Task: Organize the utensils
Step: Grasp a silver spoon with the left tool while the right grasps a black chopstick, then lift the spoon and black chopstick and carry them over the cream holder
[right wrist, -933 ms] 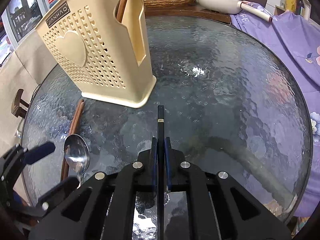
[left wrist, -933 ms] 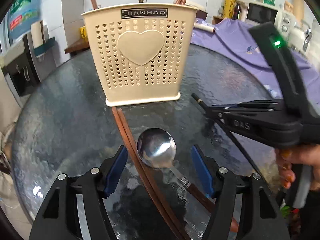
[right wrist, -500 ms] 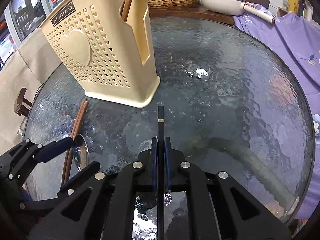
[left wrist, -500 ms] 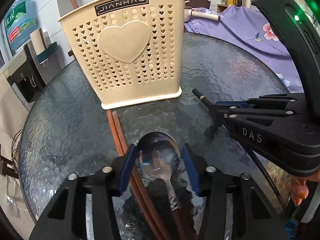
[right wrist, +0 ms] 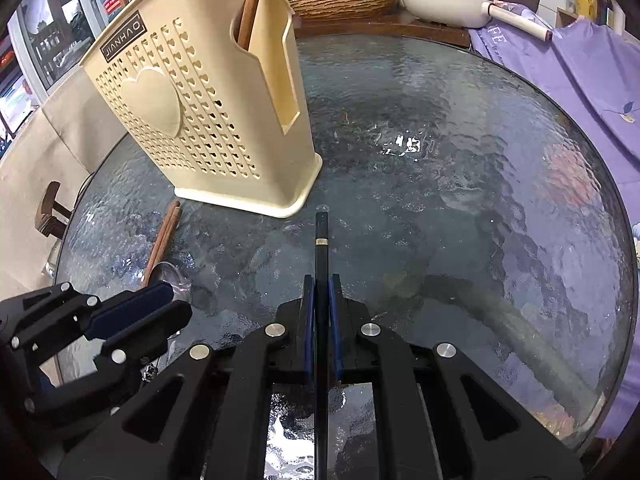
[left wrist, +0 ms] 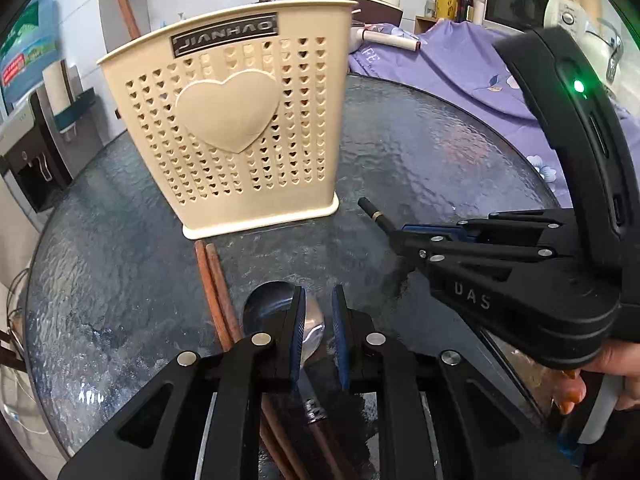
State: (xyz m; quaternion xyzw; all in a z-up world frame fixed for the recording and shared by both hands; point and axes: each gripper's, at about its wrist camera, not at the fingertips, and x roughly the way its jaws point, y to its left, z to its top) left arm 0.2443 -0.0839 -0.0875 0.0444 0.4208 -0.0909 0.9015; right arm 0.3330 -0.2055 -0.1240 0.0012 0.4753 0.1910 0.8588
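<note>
The left gripper [left wrist: 316, 330] at bottom centre of its view is closing its blue pads around the shiny metal spoon [left wrist: 276, 312], which lies on the round textured glass table [left wrist: 420, 152] beside two brown wooden chopsticks [left wrist: 212, 280]. The right gripper [right wrist: 321, 328] is clamped on a thin black chopstick [right wrist: 321, 236] (tip pointing toward the cream plastic heart-pattern utensil holder [right wrist: 192, 120], upper left).

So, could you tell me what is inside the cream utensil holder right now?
Brown chopsticks stand inside the cream utensil holder, visible through its side cutout and above its rim. The perforated walls hide the rest of the interior, so other contents cannot be told.
</note>
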